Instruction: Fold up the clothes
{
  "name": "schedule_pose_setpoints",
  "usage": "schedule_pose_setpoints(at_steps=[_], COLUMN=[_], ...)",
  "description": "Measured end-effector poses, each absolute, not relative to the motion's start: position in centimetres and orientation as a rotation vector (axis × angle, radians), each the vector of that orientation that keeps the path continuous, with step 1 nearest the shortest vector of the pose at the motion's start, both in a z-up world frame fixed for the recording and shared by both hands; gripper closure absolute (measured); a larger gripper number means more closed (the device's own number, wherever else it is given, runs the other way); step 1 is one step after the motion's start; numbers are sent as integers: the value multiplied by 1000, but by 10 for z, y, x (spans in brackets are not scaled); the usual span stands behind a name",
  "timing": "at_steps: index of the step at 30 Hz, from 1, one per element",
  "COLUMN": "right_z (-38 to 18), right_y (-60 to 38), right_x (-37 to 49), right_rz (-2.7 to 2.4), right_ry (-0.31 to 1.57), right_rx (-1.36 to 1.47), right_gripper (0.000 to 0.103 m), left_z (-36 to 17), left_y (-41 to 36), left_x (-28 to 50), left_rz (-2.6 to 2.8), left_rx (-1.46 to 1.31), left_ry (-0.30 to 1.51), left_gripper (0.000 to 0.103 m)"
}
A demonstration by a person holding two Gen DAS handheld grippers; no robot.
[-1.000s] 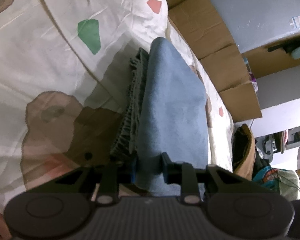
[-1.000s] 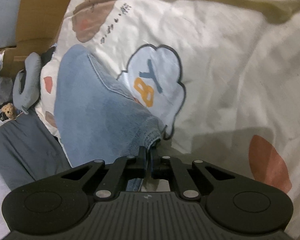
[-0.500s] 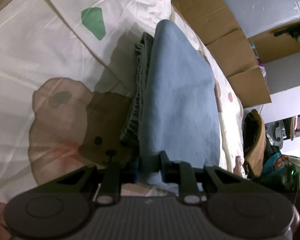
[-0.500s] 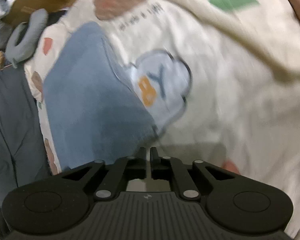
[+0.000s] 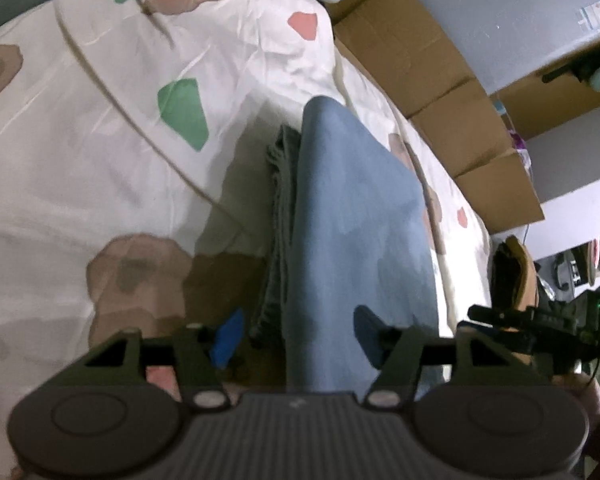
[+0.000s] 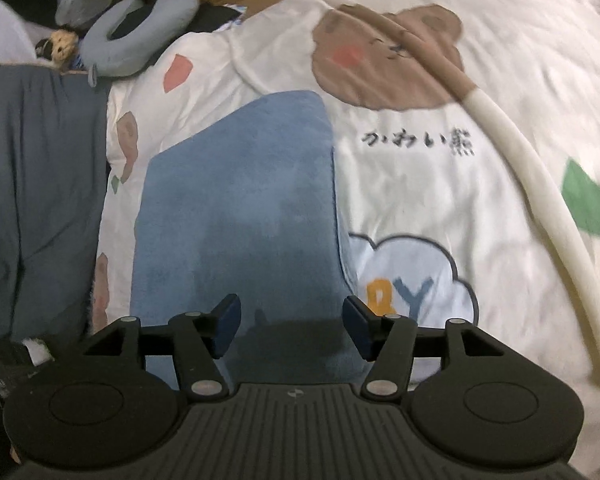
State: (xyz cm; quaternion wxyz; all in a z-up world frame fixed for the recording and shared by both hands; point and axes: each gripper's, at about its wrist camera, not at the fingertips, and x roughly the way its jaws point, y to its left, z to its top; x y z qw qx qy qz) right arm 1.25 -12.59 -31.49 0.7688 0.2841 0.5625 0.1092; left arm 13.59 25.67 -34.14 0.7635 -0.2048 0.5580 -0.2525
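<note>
Both my grippers, left [image 5: 296,334] and right [image 6: 291,326], jaws wide, gripping nothing. Soft blue folded garment [image 6: 236,216] lies flat on bear-print bedsheet [image 6: 480,208], beside bear's face, likely laid down.

Right gripper [image 6: 291,328] low in frame, jaws spread wide, blue pads [image 6: 228,324] clear of any cloth. Just ahead, folded blue garment [image 6: 240,224] lying flat on white bedspread [image 6: 440,200] printed with brown bear [image 6: 384,56], cloud with letters [image 6: 412,280], green and coral patches. Grey-blue fabric [image 6: 36,200] along left edge. Blue U-shaped neck pillow [image 6: 140,36] and small plush toy [image 6: 58,46] at upper left, beside cardboard.
</note>
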Motion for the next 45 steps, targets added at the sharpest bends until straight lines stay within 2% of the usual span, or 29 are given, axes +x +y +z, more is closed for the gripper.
schedule_pose_setpoints(at_steps=[2, 12, 24, 25, 27, 29, 31, 45], right_z=[-319, -358, -391, -389, -385, -380, -376, -342], right_y=[-124, -120, -118, -117, -116, -115, -113, -125], right_x=[19, 54, 83, 86, 90, 95, 100, 118], right_rz=[248, 268, 369, 374, 383, 392, 401, 445], right_ry=[1219, 1230, 1262, 1273, 1294, 1315, 1336, 1457], right_rx=[601, 577, 680, 673, 659, 644, 629, 466], right_gripper=[39, 39, 41, 45, 60, 78, 83, 86], left_z=[-343, -371, -415, -417, -419, -418, -417, -415], left_y=[254, 237, 226, 226, 227, 227, 226, 187], left_x=[143, 179, 184, 184, 183, 183, 182, 170], left_rz=[-546, -571, -619, -625, -627, -625, -621, -654], left_rx=[-444, -539, -642, -659, -675, -675, -677, -702], left_ry=[1203, 1200, 1279, 1279, 1280, 1277, 1274, 1290], left_gripper=[26, 27, 46, 51, 52, 53, 53, 58])
